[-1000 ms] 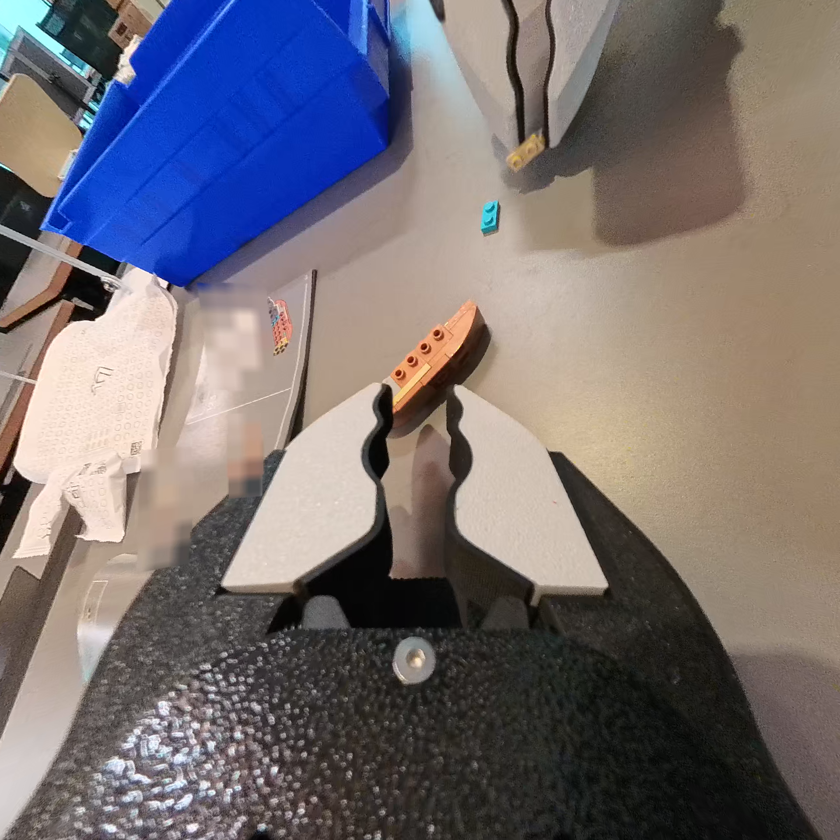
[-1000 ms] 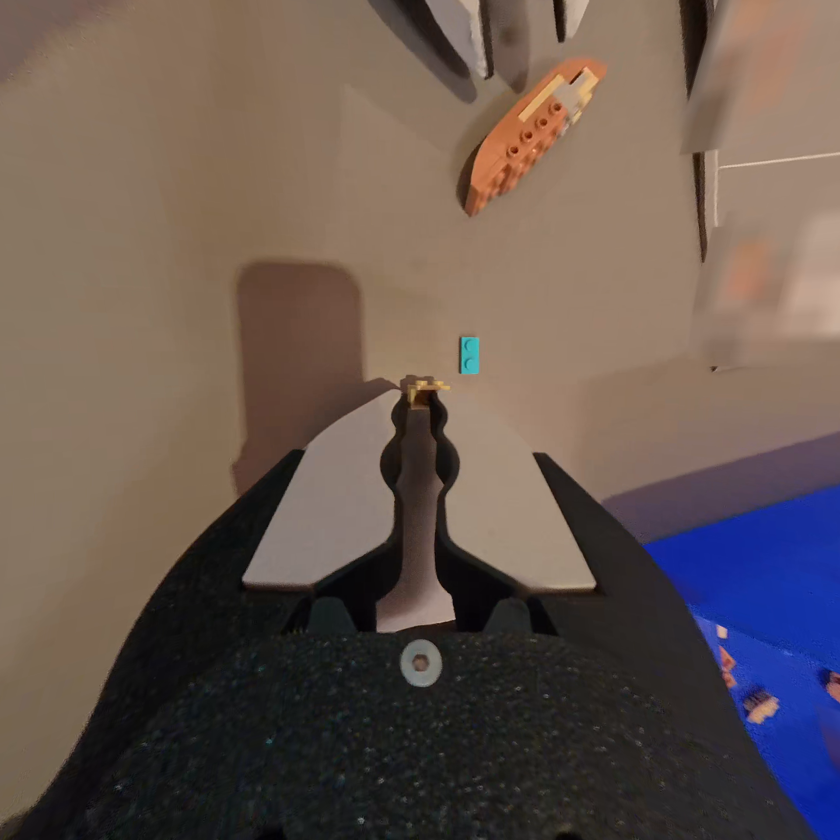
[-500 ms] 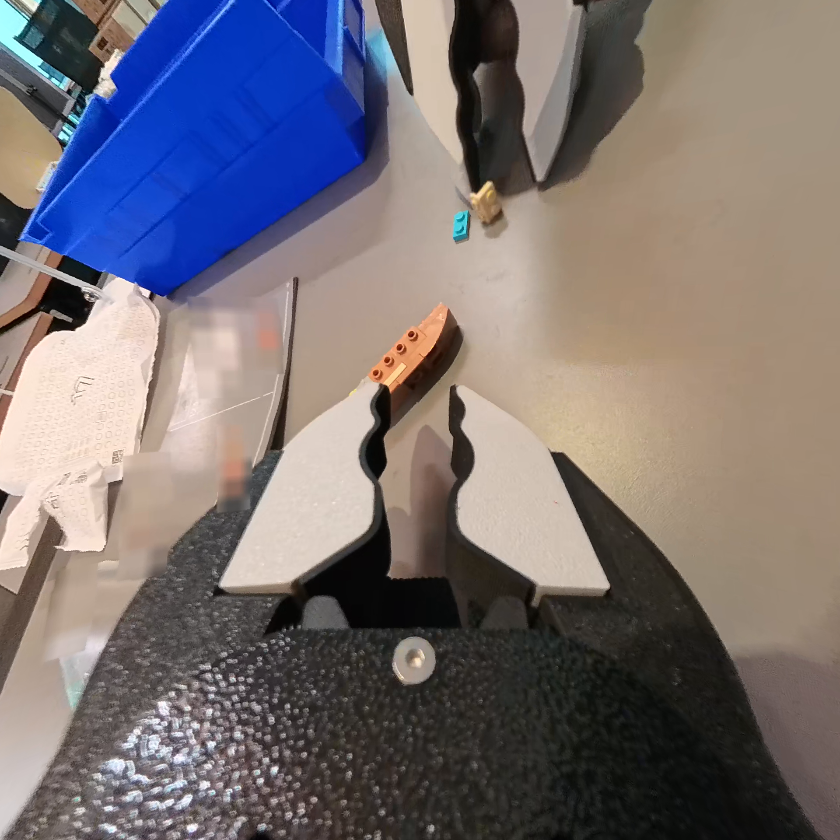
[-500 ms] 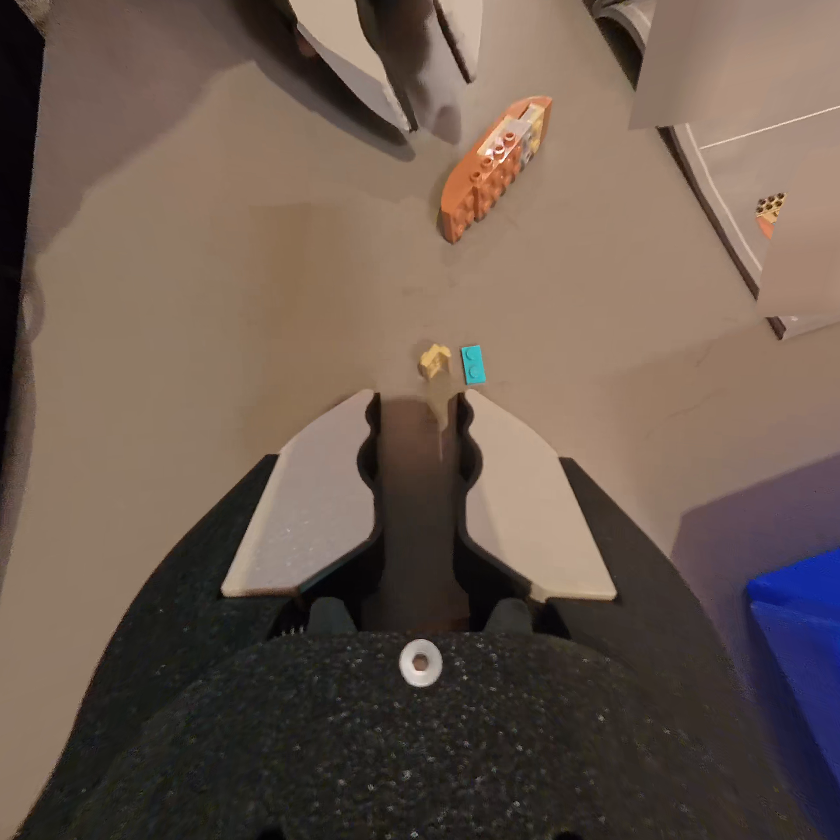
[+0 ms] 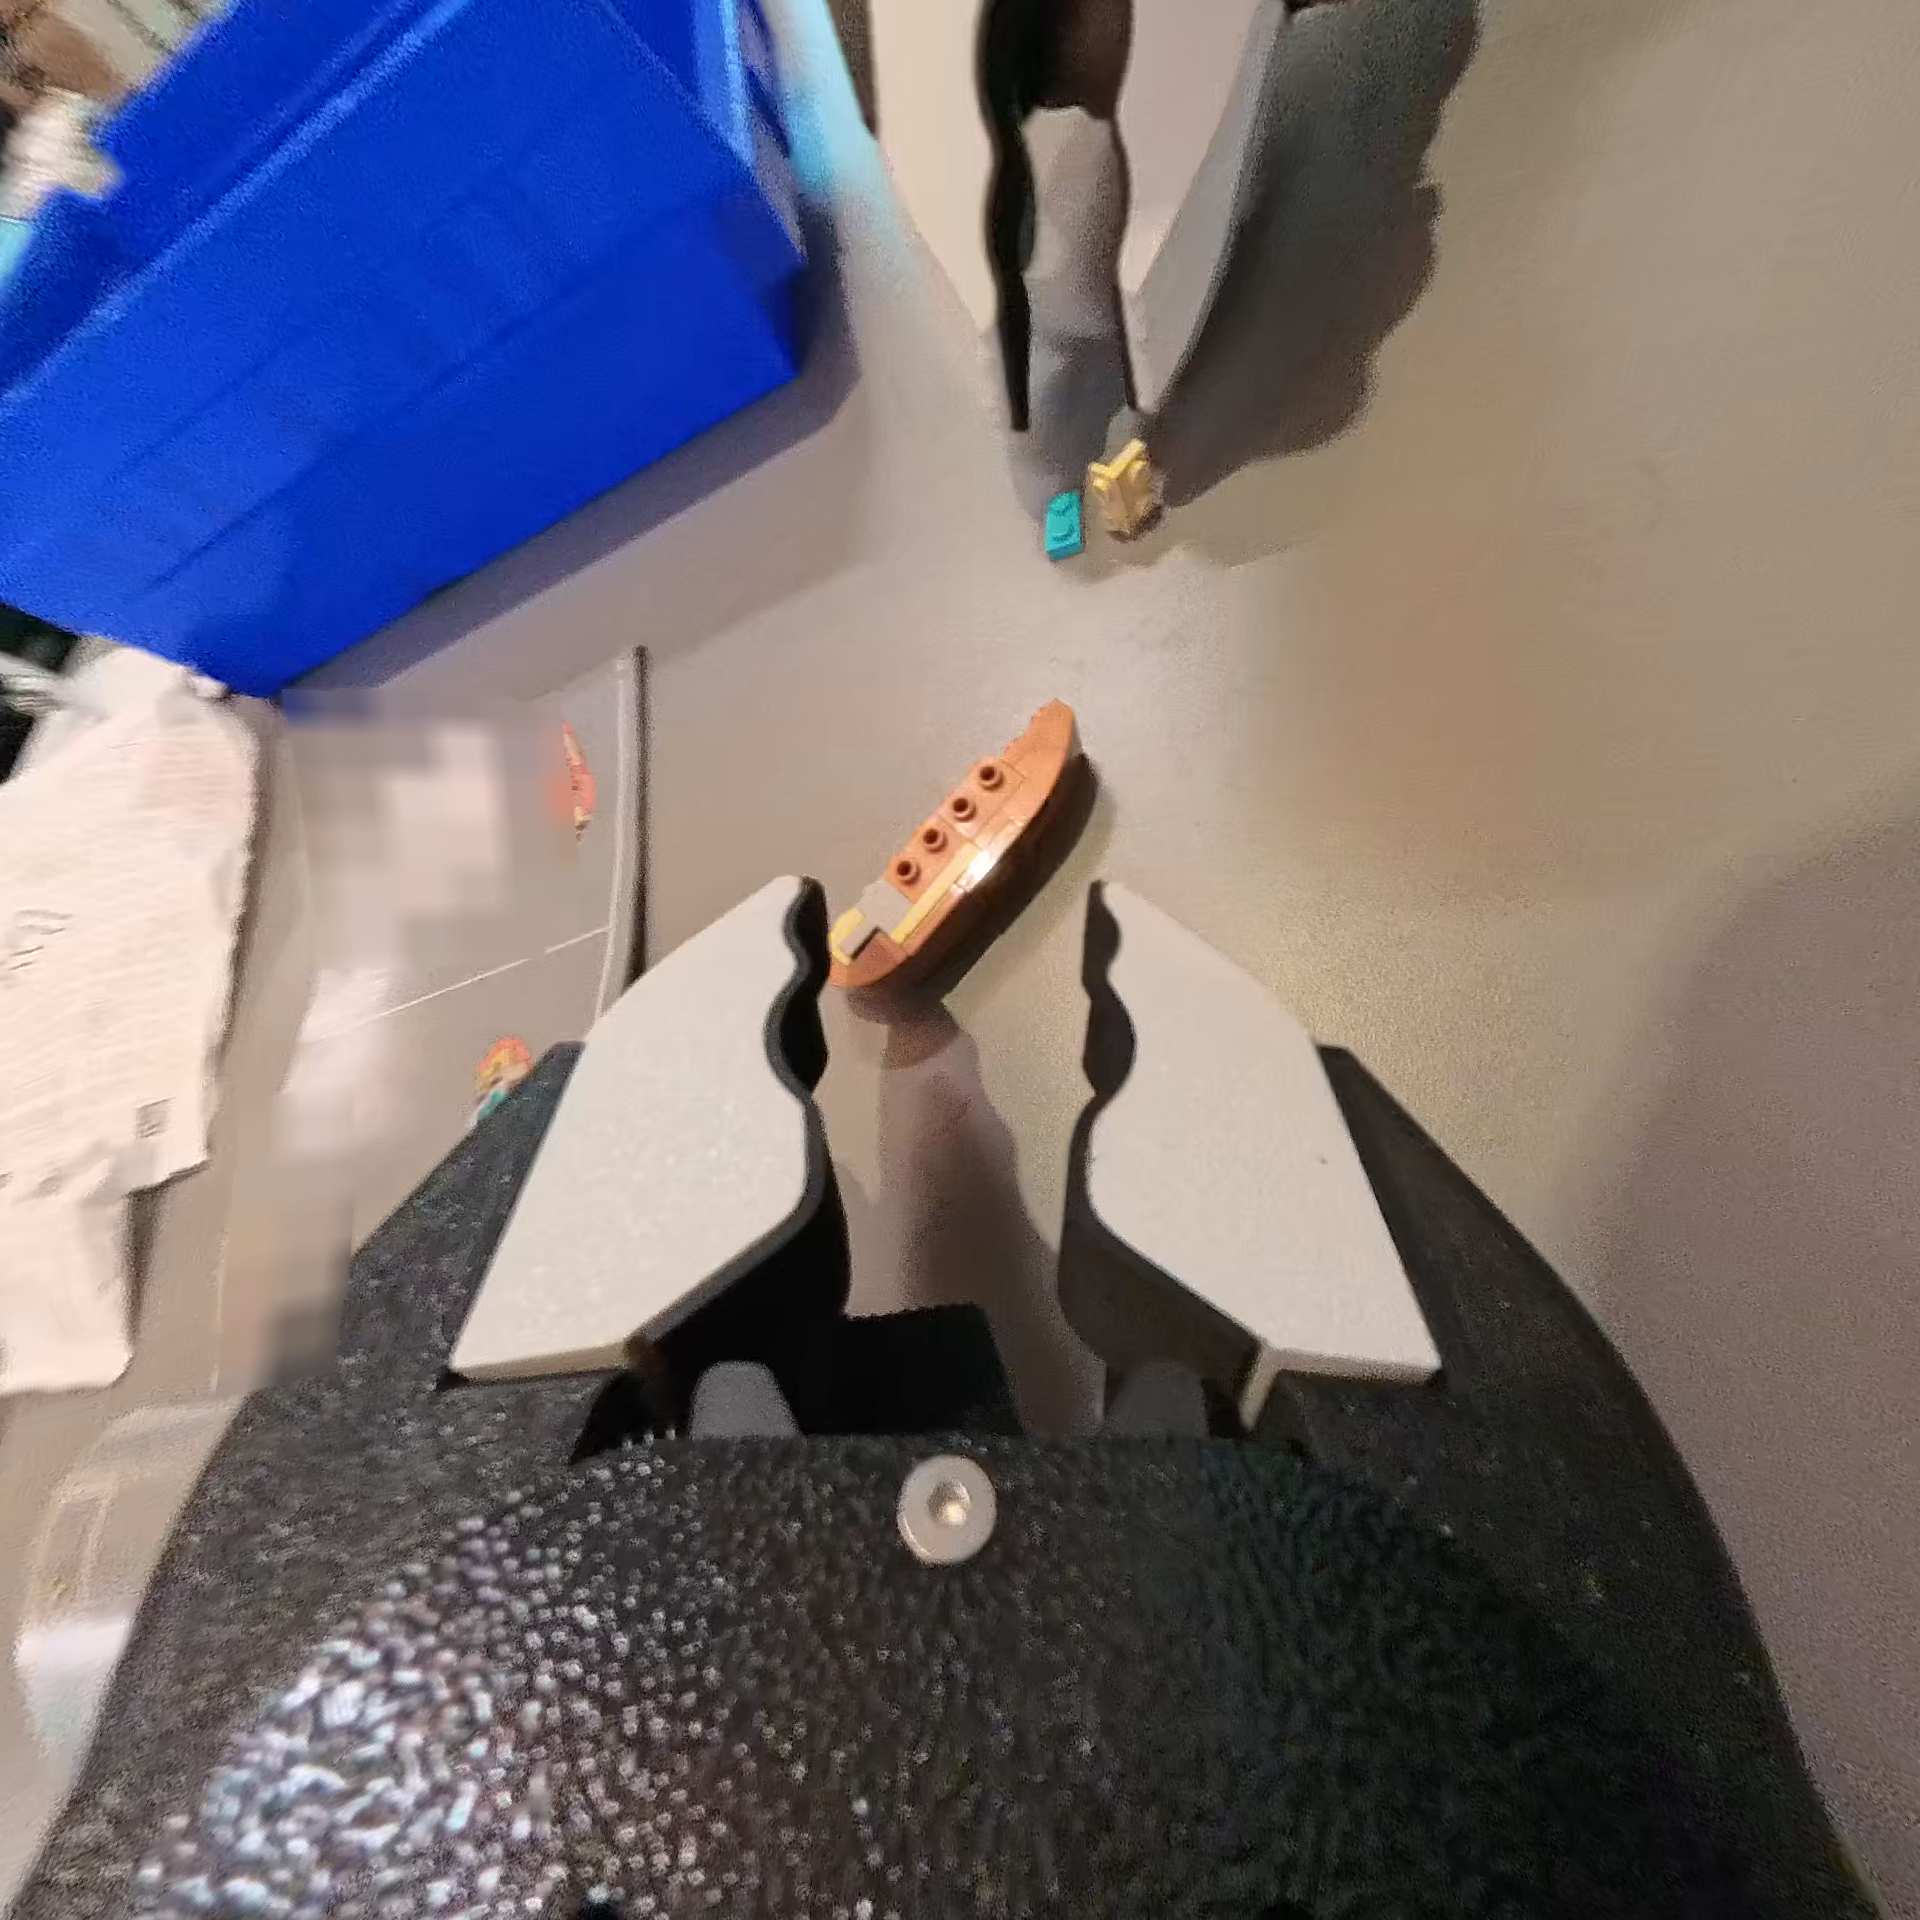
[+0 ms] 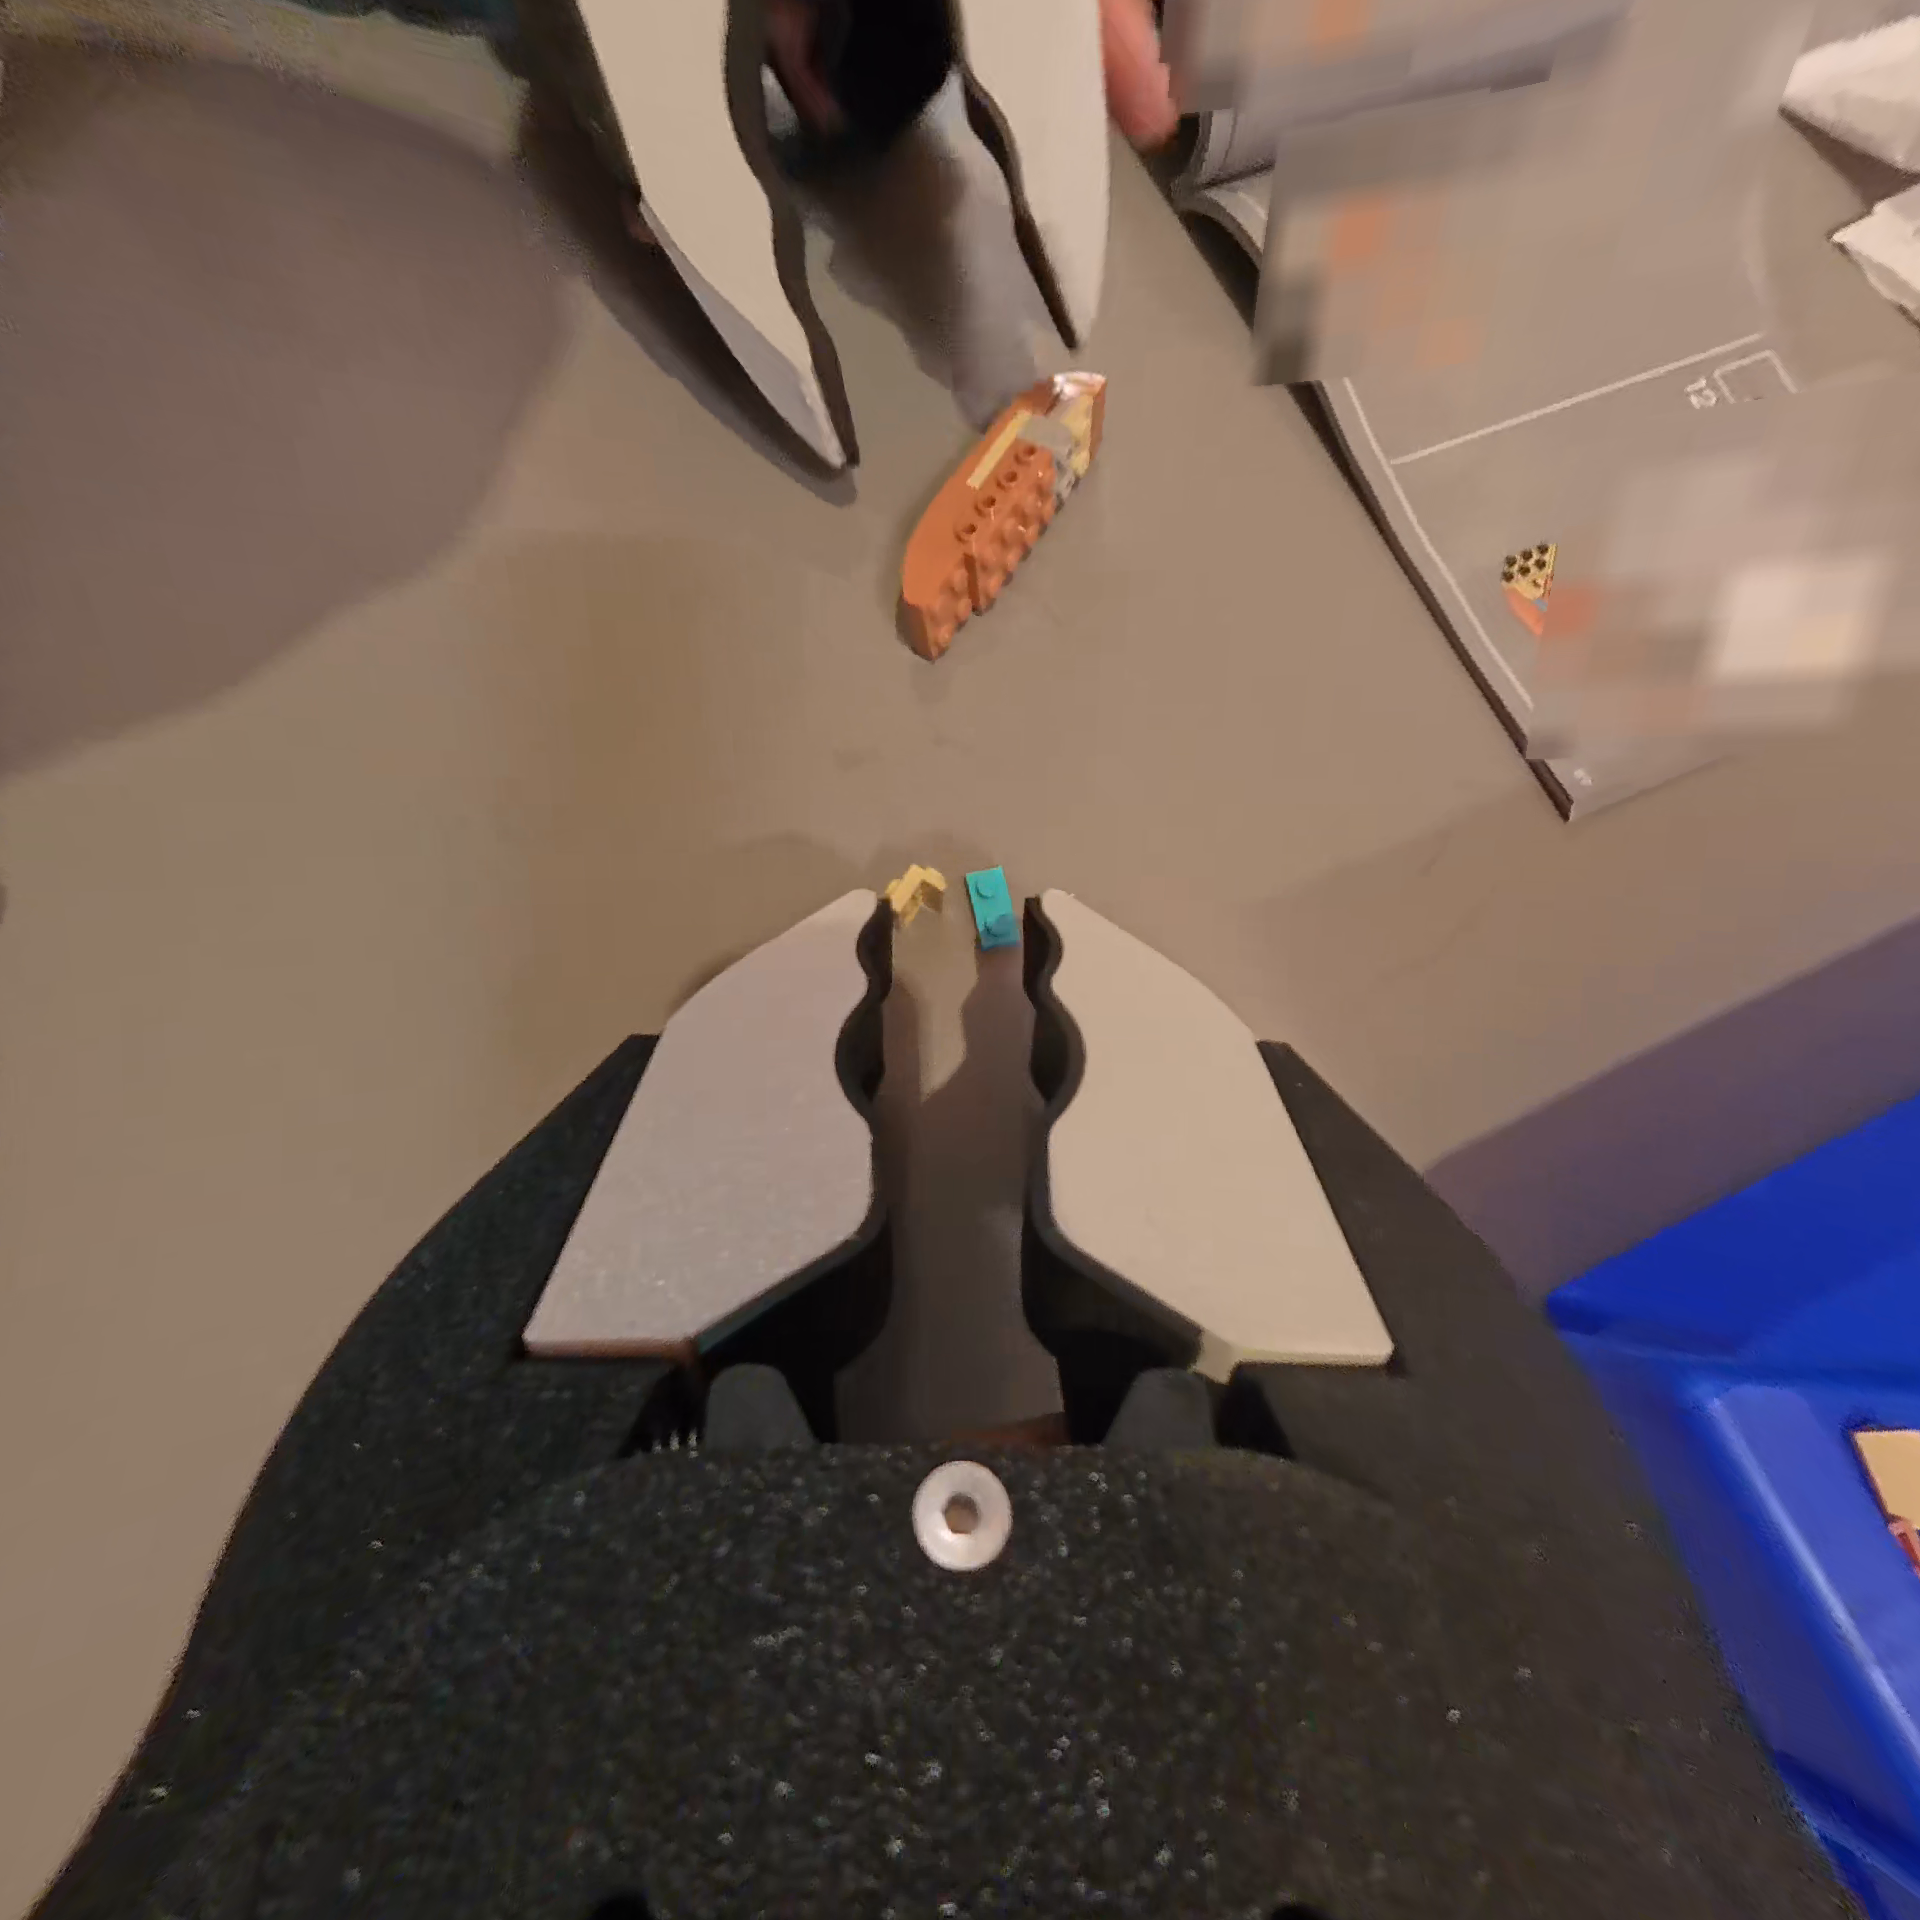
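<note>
Hovering low over the grey table (image 5: 1455, 727), our left gripper (image 5: 948, 902) has its jaws spread wide, and the brown brick boat (image 5: 961, 852) lies on the surface just ahead of them. The left fingertip (image 5: 774, 914) sits right beside the stern, the other stands clear, so nothing is clamped. The hull lies slanted across the gap rather than square to it.

Over on the right gripper (image 6: 956, 906) the jaws stand parted too, and two loose pieces lie flat on the table at the tips: one tan piece (image 6: 914, 891) by the left tip, one teal plate (image 6: 992, 909) by the right. Whether either tip touches, we can't tell; neither piece is squeezed.

Counting up: one boat, one tan piece, one teal plate, two grippers. Off to the side we've got one blue bin (image 5: 395, 343), one open booklet (image 6: 1558, 499), and white crumpled paper (image 5: 104, 935).
</note>
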